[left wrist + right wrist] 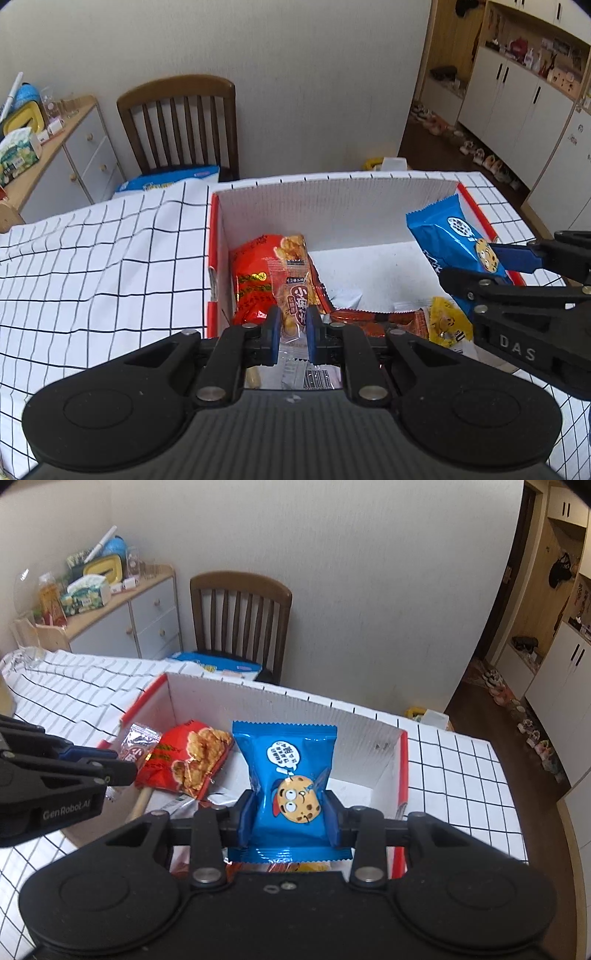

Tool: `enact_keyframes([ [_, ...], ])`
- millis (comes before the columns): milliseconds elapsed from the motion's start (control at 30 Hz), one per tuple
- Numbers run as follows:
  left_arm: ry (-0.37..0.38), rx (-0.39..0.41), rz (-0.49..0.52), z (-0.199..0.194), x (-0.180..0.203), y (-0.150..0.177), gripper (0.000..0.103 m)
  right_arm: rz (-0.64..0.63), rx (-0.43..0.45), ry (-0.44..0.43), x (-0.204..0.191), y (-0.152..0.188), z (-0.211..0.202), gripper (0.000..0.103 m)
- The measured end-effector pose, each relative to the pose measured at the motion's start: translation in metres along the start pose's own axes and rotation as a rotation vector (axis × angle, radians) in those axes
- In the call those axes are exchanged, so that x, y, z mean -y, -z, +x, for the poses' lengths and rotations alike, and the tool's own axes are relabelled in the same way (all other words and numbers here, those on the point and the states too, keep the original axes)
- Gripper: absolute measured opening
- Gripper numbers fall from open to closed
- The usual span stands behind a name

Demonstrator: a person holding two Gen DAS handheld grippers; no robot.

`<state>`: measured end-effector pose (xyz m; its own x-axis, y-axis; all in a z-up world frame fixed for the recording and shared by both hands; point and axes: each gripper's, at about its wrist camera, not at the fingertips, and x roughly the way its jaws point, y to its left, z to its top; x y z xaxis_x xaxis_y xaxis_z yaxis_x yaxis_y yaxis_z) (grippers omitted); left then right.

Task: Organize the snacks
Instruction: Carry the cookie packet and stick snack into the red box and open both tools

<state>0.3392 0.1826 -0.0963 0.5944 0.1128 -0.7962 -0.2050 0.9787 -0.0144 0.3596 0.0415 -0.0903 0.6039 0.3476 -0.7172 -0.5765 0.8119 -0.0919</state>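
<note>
A white cardboard box with red edges stands on the checked tablecloth; the same box fills the right wrist view. My left gripper is shut on a small clear packet of fried snacks, held over the box's near left part. My right gripper is shut on a blue cookie packet, held upright above the box. From the left wrist, that blue packet hangs at the box's right side. A red snack bag lies inside the box at the left, and the right wrist view shows that red bag too.
More packets lie in the box's near part, among them a yellow one and an orange-red one. A wooden chair stands behind the table with a blue-white bag on it. A drawer cabinet is at the far left.
</note>
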Motion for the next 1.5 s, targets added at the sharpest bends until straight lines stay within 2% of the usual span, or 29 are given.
enact_keyframes([
  [567, -0.019, -0.103, 0.080, 0.043, 0.010, 0.002, 0.013, -0.008, -0.129, -0.003, -0.004, -0.003, 0.056, 0.036],
  [1000, -0.010, -0.151, 0.079, 0.060, 0.013, 0.008, 0.014, -0.010, -0.189, 0.007, -0.002, 0.005, 0.071, 0.037],
  [1167, -0.003, -0.174, 0.048, 0.063, 0.010, 0.007, 0.014, 0.015, -0.185, 0.015, 0.000, 0.005, 0.070, 0.046],
  [1400, -0.002, -0.172, 0.005, 0.057, 0.004, 0.005, 0.014, 0.048, -0.159, -0.001, 0.002, 0.001, 0.056, 0.053],
  [1500, 0.024, -0.174, -0.029, 0.053, -0.001, 0.005, 0.015, 0.047, -0.142, -0.007, 0.001, 0.000, 0.048, 0.056],
])
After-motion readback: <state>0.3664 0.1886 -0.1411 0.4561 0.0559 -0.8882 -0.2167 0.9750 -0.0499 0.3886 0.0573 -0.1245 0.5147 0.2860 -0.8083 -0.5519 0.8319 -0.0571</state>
